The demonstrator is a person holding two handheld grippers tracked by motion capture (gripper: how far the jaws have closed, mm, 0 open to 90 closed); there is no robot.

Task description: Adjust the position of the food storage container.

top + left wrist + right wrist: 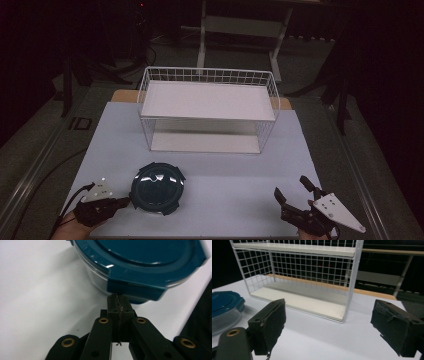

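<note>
The round glass container (158, 188) with the teal snap-lock lid (150, 257) sat at the near left of the white bench (235, 170), in front of the white wire shelf rack (207, 107). The left gripper (122, 201) had its fingers (117, 305) pressed flat together, nothing between them, their tips right at one of the lid's clip tabs (136, 291), if not touching it. The right gripper (291, 189) waited well off to the right, its fingers (267, 325) spread wide and empty.

From where I stood, the worry was that closed tip. If it pushed on, it could have shoved the container across the smooth bench, since nothing braced it from the other side. A lift under the tab might have popped the clip or tipped the bowl, and glass would not have forgiven a slide off the near edge.
</note>
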